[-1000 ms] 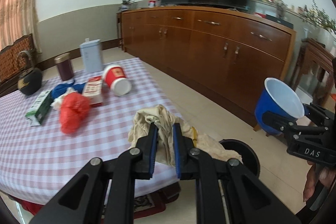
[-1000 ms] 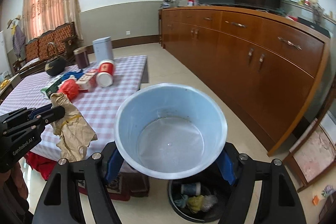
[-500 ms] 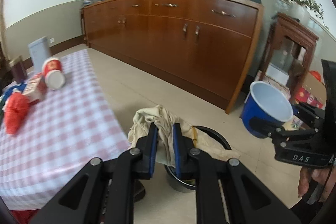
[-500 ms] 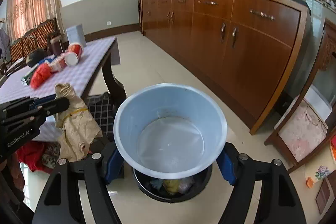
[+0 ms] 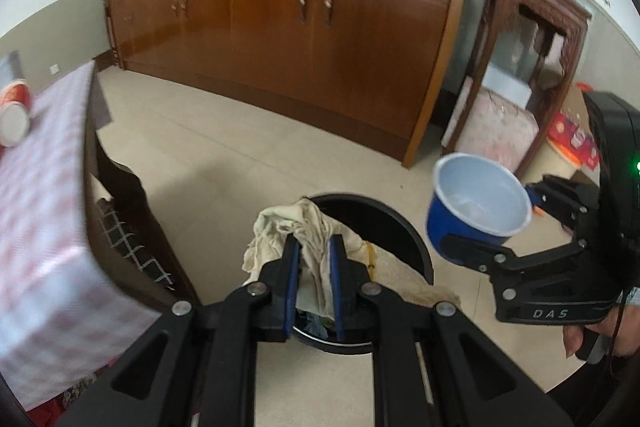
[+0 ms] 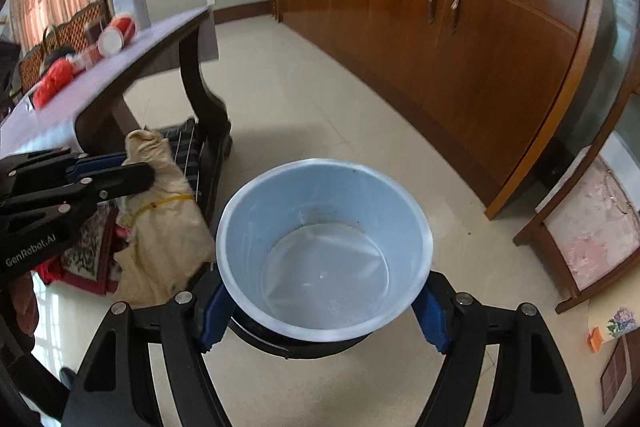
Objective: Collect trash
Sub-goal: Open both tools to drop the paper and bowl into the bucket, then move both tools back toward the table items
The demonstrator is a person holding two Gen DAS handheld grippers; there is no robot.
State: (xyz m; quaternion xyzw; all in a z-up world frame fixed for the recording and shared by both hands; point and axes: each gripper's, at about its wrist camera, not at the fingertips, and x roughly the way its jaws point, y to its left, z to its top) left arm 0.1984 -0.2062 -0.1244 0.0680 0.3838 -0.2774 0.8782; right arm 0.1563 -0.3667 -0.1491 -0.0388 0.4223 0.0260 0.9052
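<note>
Over one round black trash bin [image 5: 404,227], I am holding two things: my left gripper [image 5: 313,251] jaws are clamping one crumpled beige cloth [image 5: 288,223], my right gripper [image 6: 320,311] jaws are gripping one blue plastic cup [image 6: 324,247].

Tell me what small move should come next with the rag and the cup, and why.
Probably open the left gripper and let the rag drop. It is pinched between the fingers and hangs over the open bin on the floor, which already holds trash. The right gripper holds the cup beside and above the bin, so that likely goes in after.
</note>
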